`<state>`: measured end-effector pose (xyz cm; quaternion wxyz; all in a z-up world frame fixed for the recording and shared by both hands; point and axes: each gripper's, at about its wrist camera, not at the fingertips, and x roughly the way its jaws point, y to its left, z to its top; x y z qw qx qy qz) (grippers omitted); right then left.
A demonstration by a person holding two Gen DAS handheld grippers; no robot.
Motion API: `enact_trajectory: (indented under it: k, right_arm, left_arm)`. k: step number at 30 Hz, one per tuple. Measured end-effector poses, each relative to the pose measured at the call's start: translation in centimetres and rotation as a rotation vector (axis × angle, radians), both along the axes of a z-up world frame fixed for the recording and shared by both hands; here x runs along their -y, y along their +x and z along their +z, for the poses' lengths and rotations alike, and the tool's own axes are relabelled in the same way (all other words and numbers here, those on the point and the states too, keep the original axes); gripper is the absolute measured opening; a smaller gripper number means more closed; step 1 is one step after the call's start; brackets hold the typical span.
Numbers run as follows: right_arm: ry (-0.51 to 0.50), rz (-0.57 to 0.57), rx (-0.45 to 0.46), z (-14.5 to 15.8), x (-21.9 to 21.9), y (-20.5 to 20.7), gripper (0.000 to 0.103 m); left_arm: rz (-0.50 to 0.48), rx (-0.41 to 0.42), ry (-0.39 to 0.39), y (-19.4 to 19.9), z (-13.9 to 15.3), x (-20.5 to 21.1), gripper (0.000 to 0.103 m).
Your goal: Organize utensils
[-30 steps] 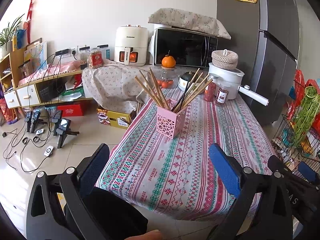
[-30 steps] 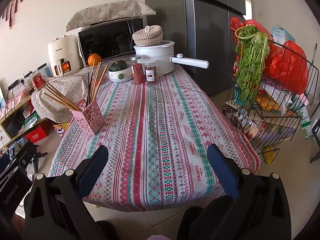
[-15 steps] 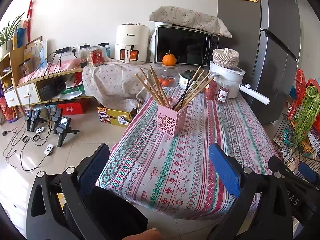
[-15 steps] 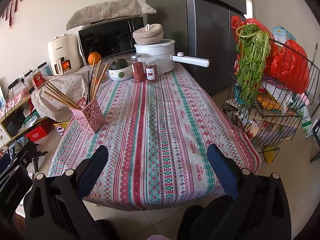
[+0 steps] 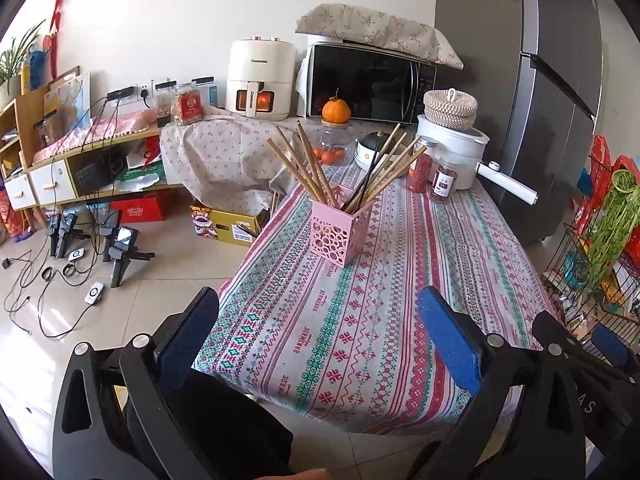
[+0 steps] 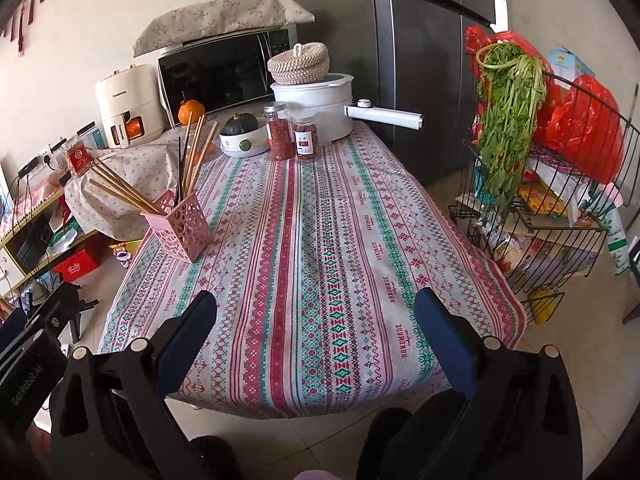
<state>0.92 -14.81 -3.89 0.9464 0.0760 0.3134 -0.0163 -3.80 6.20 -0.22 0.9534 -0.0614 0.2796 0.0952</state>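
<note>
**tinkerbee:** ok so both claws are wide apart and holding nothing. left gripper (image 5: 318, 320) and right gripper (image 6: 316, 316) both hang off the near edge of the table with the striped pink-and-green woven tablecloth (image 5: 360, 320). where's the stuff to sort?

**mo_k:** it's all in the pink perforated plastic square holder (image 5: 340, 232), well beyond the left gripper and more or less straight ahead of it, towards the far-left part of that cloth. from the right gripper it's off to the left near the cloth's left edge (image 6: 180, 230). the bundle of long light-brown wooden chopsticks (image 5: 308, 168) fans out of the top, plus one thin dark stick (image 5: 366, 178) in the middle

**tinkerbee:** how would they handle?

**mo_k:** my guess: light, stiff, thin, a bit slick, so they could roll or pivot between the pads. I'd pinch one mid-shaft above the holder rim, across its width. the holder looks light too and might tip if a stick drags on it, so steadying it with the other claw seems smart
</note>
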Motion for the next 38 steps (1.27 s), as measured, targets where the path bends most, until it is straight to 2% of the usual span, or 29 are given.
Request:
enact_trajectory:
  k: [8,18,25,31,33,38]
  right_arm:
    - [0.001,-0.003,-0.001,0.1,0.1,0.1,0.096]
    - [0.001,-0.006,-0.005,0.1,0.2,0.2,0.096]
    - [0.001,-0.014,-0.012,-0.1,0.5,0.5,0.096]
    - [-0.003,-0.017,-0.013,-0.1,0.5,0.5,0.096]
    - [0.000,-0.017,-0.014,-0.2,0.6,0.5,0.096]
    - [0.000,-0.015,-0.010,-0.1,0.7,0.5,0.096]
  left_arm:
    - [-0.006,-0.007,0.003,-0.6,-0.4,0.1,0.096]
    - [-0.032,-0.008,0.045,-2.9,-0.4,1.1,0.096]
    - [-0.071,0.027,0.076,-4.2,-0.2,2.1,0.091]
    - [-0.061,0.017,0.065,-3.1,0.3,1.7,0.091]
    - [-0.055,-0.001,0.061,-1.2,0.7,1.1,0.096]
    - [-0.048,-0.034,0.044,0.3,0.8,0.3,0.096]
